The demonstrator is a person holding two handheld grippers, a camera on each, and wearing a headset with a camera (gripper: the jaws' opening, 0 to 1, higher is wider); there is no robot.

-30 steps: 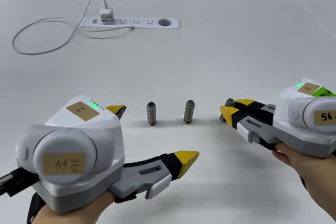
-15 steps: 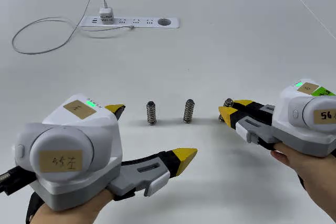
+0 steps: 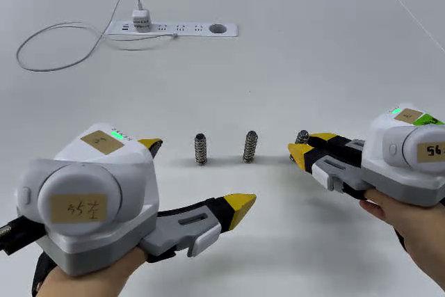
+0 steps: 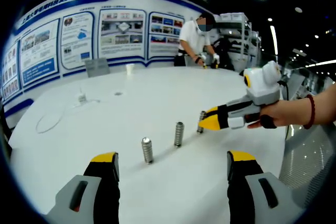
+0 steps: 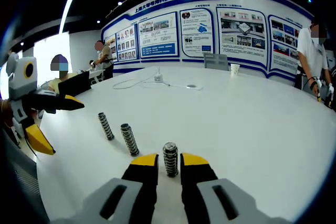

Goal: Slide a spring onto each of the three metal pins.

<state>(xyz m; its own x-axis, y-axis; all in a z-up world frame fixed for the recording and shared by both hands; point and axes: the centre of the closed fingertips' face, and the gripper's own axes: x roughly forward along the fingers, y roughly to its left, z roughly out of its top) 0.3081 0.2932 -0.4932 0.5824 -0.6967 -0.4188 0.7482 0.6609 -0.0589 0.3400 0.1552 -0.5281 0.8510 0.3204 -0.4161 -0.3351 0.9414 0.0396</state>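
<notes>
Springs of grey coiled wire stand upright in a row on the white tabletop [image 3: 278, 67], each apparently sleeved over a metal pin: the left spring [image 3: 201, 149], the middle spring [image 3: 250, 147] and the right spring [image 3: 303, 135]. By that showing the task looks close to finished.

What matters next is how the right spring sits to the white, yellow-tipped right gripper [image 3: 300, 145]. In the right gripper view it stands dead ahead between the two tips, with its long axis vertical and square across the level jaws. The jaws are drawn narrow on either side of it. Whether they pinch the coil or only flank it, I cannot tell.

The matching left gripper [image 3: 199, 173] hangs on the near side of the row, with its jaws spread wide and nothing between them. It is nearest the left spring but clear of it.

The right hand is the one placed to act. Any retreat probably has to run straight back along the jaws once they part, since a sideways pull could tip the pin
</notes>
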